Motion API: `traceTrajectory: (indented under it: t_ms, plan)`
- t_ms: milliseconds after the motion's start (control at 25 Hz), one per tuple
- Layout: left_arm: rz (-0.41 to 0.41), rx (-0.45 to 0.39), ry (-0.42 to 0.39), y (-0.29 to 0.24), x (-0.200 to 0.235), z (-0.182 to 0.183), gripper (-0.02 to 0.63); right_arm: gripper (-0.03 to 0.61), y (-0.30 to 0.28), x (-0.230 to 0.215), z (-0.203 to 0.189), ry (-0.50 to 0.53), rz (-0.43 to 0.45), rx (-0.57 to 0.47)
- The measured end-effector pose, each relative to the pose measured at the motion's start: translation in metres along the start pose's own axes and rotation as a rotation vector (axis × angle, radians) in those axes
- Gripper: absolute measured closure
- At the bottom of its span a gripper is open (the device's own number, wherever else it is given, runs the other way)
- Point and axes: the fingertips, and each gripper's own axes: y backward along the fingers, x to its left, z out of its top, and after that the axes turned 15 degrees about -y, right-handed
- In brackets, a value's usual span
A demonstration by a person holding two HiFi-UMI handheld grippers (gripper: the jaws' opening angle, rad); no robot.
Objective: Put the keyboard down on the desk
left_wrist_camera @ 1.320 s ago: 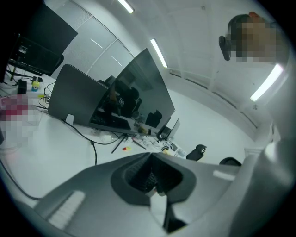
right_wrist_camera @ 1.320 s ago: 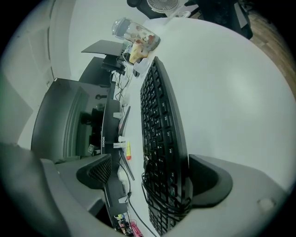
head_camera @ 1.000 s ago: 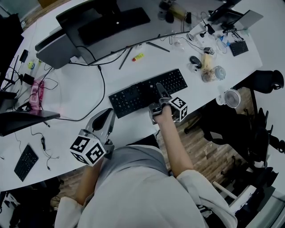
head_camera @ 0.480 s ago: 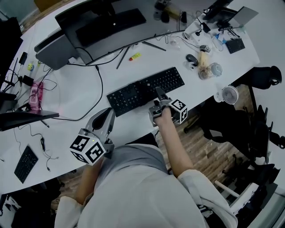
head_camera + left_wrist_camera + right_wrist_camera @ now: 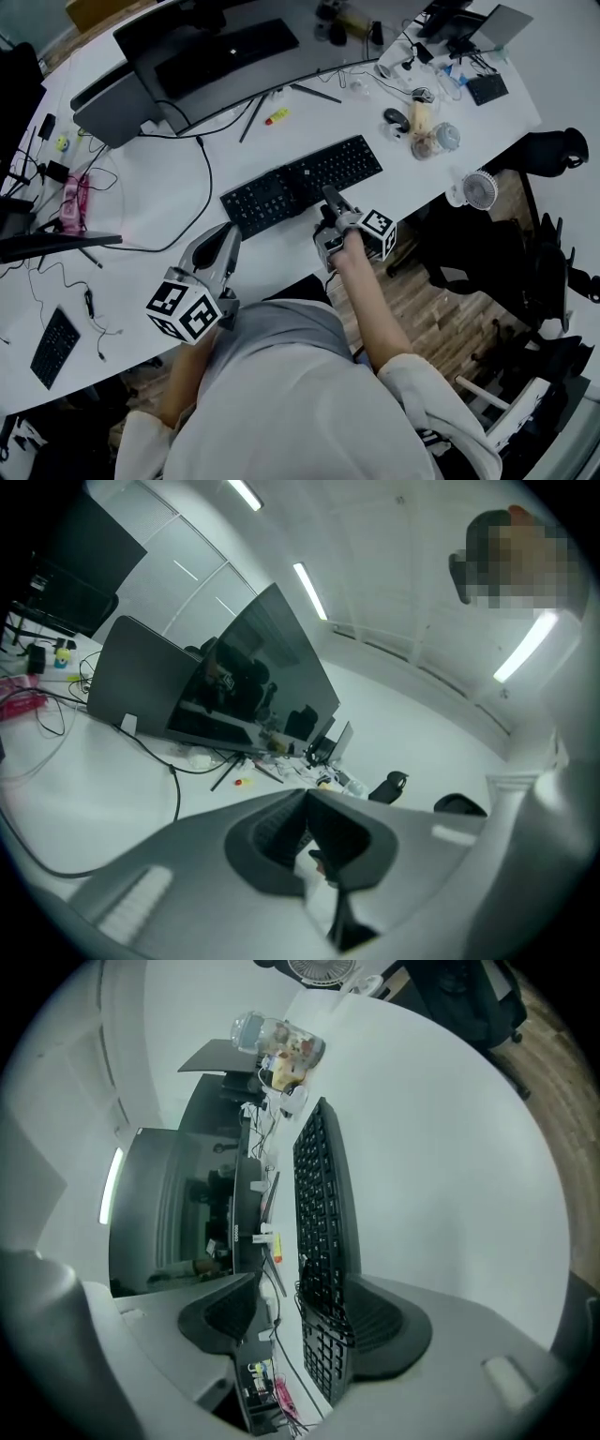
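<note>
Keyboard (image 5: 300, 186) lies on the desk (image 5: 150, 202) at frame centre, long axis running lower left to upper right. Right gripper (image 5: 328, 193) is the nearer, at the keyboard's near edge. It is half open, its jaws have just been closing, and that edge sits between them ungripped. Left gripper (image 5: 228, 240), closed and empty, sits farther off.

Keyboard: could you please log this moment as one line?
keyboard on desk | right claw open, just been closing, keyboard between | left claw shut, empty
</note>
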Motion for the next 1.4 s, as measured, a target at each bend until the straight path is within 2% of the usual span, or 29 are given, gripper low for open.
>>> traceTrajectory:
  t_ms: [240,440,840,960,1200,1400]
  plan:
    - [-0.002,-0.006,-0.015,0.004,-0.005,-0.001,0.614,0.315,0.019,0.022,-0.012,0.112,0.073,0.07]
    - [-0.009,-0.009,-0.03,0.007,-0.008,-0.002,0.614,0.342,0.039,0.03,-0.022,0.166,0.065,0.092]
    - [-0.004,-0.021,-0.053,0.012,-0.015,0.001,0.614,0.378,0.075,0.059,-0.044,0.393,0.141,0.156]
    - [-0.006,-0.022,-0.058,0.013,-0.017,0.002,0.614,0.402,0.085,0.069,-0.049,0.484,0.152,0.138]
    - [-0.005,-0.028,-0.071,0.014,-0.024,0.002,0.614,0.506,0.113,0.089,-0.058,0.685,0.196,0.095]
    - [0.005,-0.025,-0.091,0.019,-0.023,0.002,0.614,0.523,0.133,0.101,-0.066,0.812,0.212,0.04]
